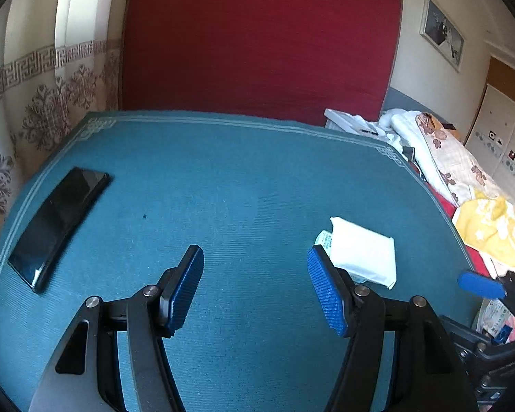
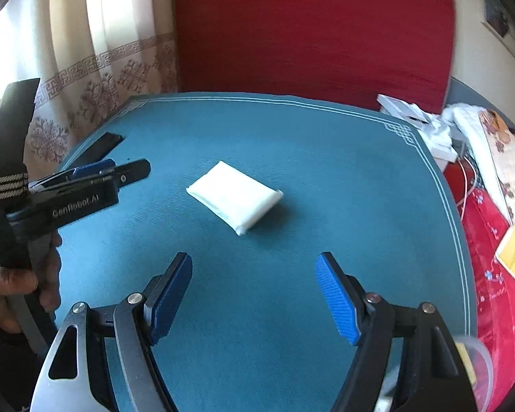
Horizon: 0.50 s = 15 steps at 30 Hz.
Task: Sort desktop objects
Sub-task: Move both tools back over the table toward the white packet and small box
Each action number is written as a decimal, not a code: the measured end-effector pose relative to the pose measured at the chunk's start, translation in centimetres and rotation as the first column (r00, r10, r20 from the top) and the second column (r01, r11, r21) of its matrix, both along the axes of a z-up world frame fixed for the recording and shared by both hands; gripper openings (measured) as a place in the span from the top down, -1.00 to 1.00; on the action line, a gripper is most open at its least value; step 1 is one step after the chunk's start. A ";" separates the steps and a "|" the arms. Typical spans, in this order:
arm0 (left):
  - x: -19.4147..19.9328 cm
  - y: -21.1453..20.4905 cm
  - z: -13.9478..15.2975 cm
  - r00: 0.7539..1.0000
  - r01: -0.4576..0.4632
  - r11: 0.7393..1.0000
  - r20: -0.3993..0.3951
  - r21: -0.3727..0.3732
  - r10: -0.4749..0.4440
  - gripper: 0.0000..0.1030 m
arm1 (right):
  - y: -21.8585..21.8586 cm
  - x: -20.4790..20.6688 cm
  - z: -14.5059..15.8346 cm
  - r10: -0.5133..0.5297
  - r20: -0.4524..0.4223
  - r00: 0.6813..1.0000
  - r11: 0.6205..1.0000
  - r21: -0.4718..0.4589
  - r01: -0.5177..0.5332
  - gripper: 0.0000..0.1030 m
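A white tissue pack (image 1: 364, 252) lies on the teal table mat (image 1: 243, 178), just right of my left gripper's right finger. It also shows in the right wrist view (image 2: 235, 195), ahead of my right gripper. A black phone (image 1: 56, 223) lies at the mat's left edge; its far end shows in the right wrist view (image 2: 103, 144). My left gripper (image 1: 255, 283) is open and empty above the mat. My right gripper (image 2: 254, 292) is open and empty, with the left gripper (image 2: 96, 175) at its left. One blue right fingertip shows in the left wrist view (image 1: 480, 285).
A red mattress (image 1: 261, 41) stands behind the table. A bed with blankets, white boxes (image 1: 353, 122) and a yellow cloth (image 1: 494, 230) lies along the right edge. A patterned curtain (image 1: 44, 103) hangs at the left. A clear plastic container rim (image 2: 477, 360) shows at the lower right.
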<state>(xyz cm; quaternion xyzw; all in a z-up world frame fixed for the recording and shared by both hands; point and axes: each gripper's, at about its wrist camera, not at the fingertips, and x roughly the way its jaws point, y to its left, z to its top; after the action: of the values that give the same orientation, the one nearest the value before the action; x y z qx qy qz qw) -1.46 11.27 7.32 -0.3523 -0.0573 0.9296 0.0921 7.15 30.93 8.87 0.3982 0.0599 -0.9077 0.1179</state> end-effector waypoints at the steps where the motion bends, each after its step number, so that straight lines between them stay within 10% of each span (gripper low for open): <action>1: -0.1 0.0 -0.2 1.000 0.002 1.000 0.006 -0.002 -0.002 -0.30 | -0.3 -0.4 -0.1 0.001 0.002 1.000 1.000 0.005 -0.001 -0.52; 15: -1.6 -1.0 -2.3 0.998 -0.020 1.000 0.066 0.014 0.019 -0.30 | -2.3 -5.7 -0.6 0.032 0.048 0.998 0.999 -0.012 -0.031 -0.52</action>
<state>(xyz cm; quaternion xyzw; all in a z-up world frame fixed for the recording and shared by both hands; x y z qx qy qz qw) -3.08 10.23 5.06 -0.3813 -0.0706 0.9179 0.0837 1.42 28.68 8.23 0.4181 0.0584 -0.8963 0.1359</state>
